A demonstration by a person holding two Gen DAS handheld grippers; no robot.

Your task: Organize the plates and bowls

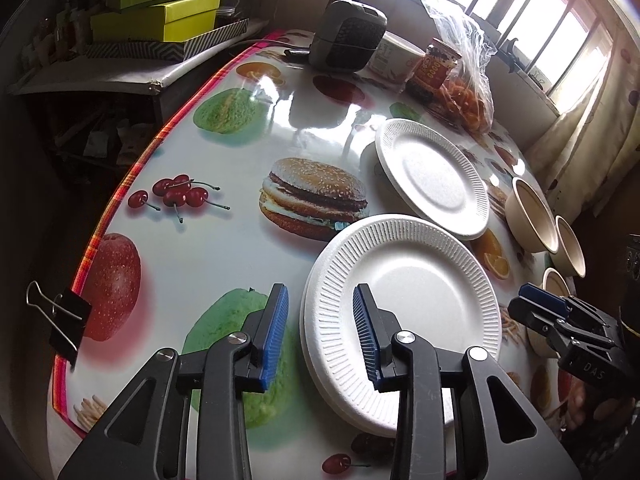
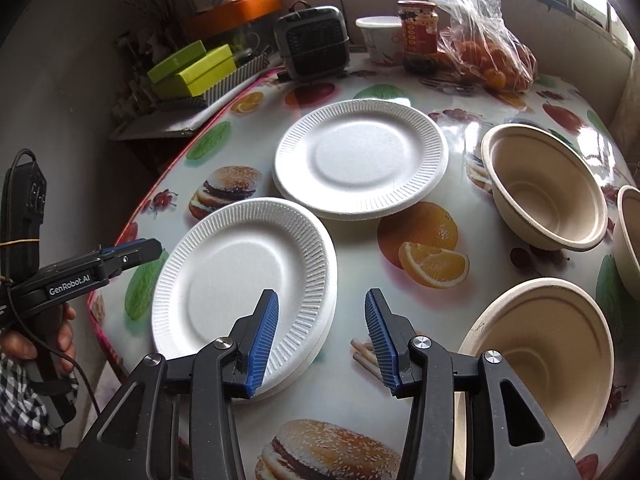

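Overlapping near plate (image 2: 240,272), underside hidden

We see a home dining corner: round table under glossy food-print tablecloth (image 2: 420,236), red-labelled glass sauce jar (image 2: 417,34), clear plastic bag of oranges (image 2: 494,60), curtained barred window (image 1: 552,36).

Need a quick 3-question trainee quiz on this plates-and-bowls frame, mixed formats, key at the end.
1. True or false: the right tool is clamped on the near plate stack.
2. How many tan bowls show in the right wrist view? A) one B) two C) three
3. Fill in: the far plate lies closer to the ____ than the near stack does. (heater / binder clip)

Key
1. False: its jaws stand open over the stack's edge, as do the left tool's.
2. C: far bowl, near bowl, edge bowl.
3. heater
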